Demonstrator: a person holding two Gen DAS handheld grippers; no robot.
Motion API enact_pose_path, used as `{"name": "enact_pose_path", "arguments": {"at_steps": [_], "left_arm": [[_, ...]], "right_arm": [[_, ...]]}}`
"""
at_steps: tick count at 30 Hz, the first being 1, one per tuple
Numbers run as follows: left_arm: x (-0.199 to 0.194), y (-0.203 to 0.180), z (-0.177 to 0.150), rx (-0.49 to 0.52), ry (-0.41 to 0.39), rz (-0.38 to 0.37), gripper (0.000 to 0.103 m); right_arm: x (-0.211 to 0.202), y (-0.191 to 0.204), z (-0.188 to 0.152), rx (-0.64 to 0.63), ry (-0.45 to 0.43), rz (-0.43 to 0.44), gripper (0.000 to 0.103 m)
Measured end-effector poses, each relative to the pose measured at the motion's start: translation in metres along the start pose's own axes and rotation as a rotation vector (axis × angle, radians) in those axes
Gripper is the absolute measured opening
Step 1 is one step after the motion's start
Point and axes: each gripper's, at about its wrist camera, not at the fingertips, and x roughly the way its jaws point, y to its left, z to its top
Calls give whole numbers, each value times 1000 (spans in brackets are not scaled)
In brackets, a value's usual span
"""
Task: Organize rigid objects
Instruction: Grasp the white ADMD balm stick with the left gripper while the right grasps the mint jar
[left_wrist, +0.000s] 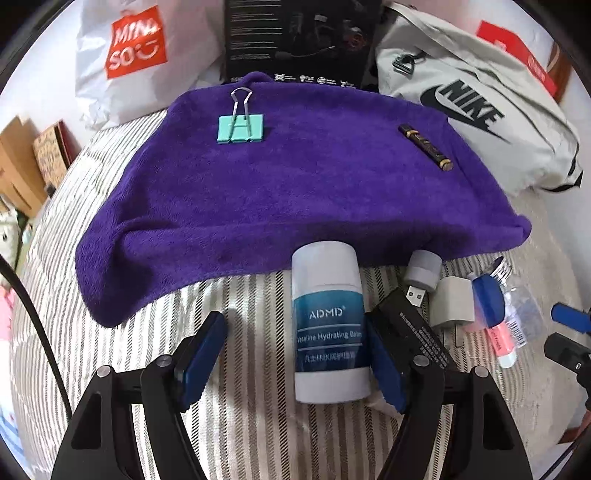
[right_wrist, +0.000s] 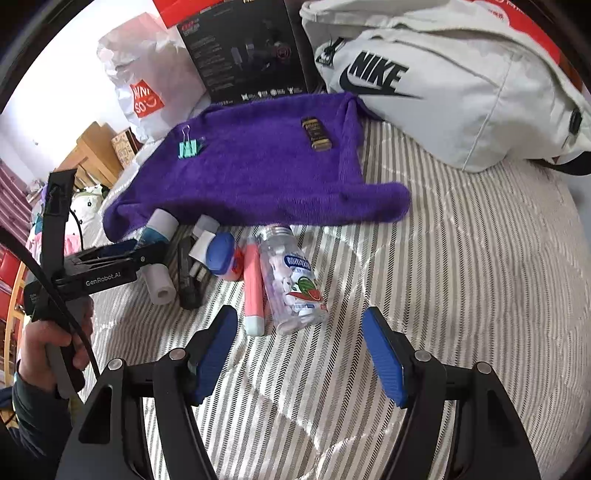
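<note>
Now both tongs stand wide, holding nothing, over the striped bedcover (right_wrist: 461, 258).

Between the left gripper (left_wrist: 295, 354)'s pads lies the white-and-blue plastic balm stick (left_wrist: 328, 325), its right side touching or nearly touching one pad: light, stiff, slick, best clamped across its labelled middle. Ahead-left of the right gripper (right_wrist: 301, 350) lies the clear plastic candy bottle (right_wrist: 291, 280), likely to roll.

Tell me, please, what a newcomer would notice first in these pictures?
First the purple towel spread across the striped bed, with a mint binder clip on its far left part. Next the white balm stick lying just off the towel's near edge, between the open left gripper's fingers.
</note>
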Motion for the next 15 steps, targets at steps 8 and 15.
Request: {"name": "enact_pose_path", "arguments": {"at_steps": [8,15], "left_arm": [[-3,-3,1,72,-22,-35,46],[-3,-2,1,82,-27,-37,44]], "right_arm": [[28,4,10,-68,19,-20,65],[48,18,16,-184,61,-56,48]]}}
